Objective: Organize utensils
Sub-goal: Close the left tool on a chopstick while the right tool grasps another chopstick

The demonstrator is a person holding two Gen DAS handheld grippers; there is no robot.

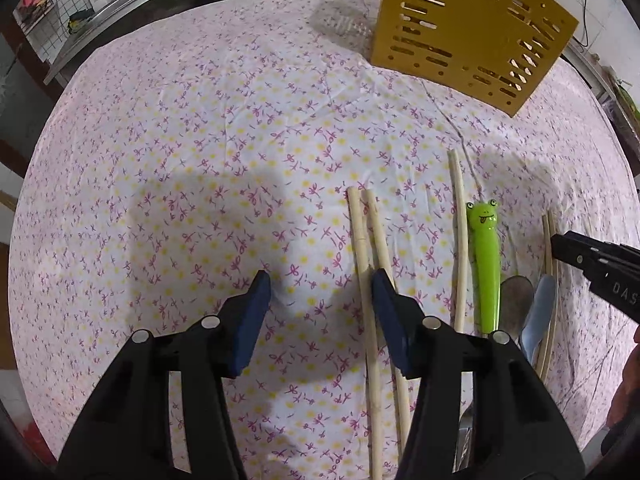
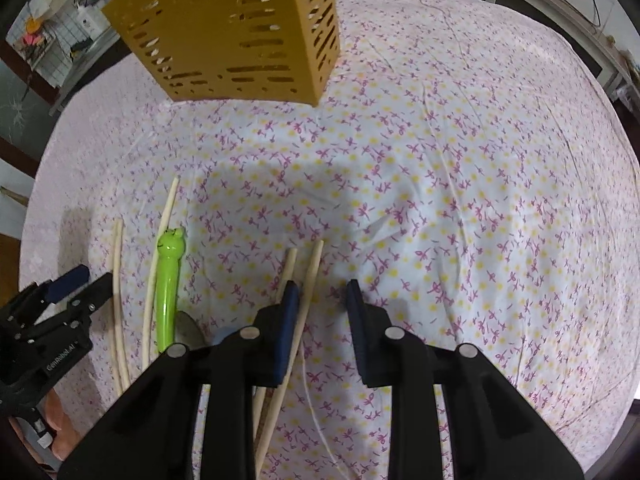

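Observation:
Loose utensils lie on a floral tablecloth [image 1: 200,140]. A pair of pale chopsticks [image 1: 366,240] runs under the right finger of my left gripper [image 1: 322,286], which is open with only cloth between its pads. Further right lie a single chopstick [image 1: 460,240], a green frog-handled utensil [image 1: 486,264], two spoon bowls [image 1: 516,304] and another chopstick pair [image 1: 550,240]. My right gripper [image 2: 322,294] hangs over that second pair [image 2: 314,264], open by a narrow gap and pressing on nothing. A yellow slotted holder [image 1: 460,32] stands at the back.
The holder [image 2: 240,32] has chopsticks inside, seen through its slots. A steel sink counter [image 1: 120,4] runs beyond the table's far left edge. A hand [image 2: 56,420] holds the left gripper [image 2: 86,280] at the lower left of the right wrist view.

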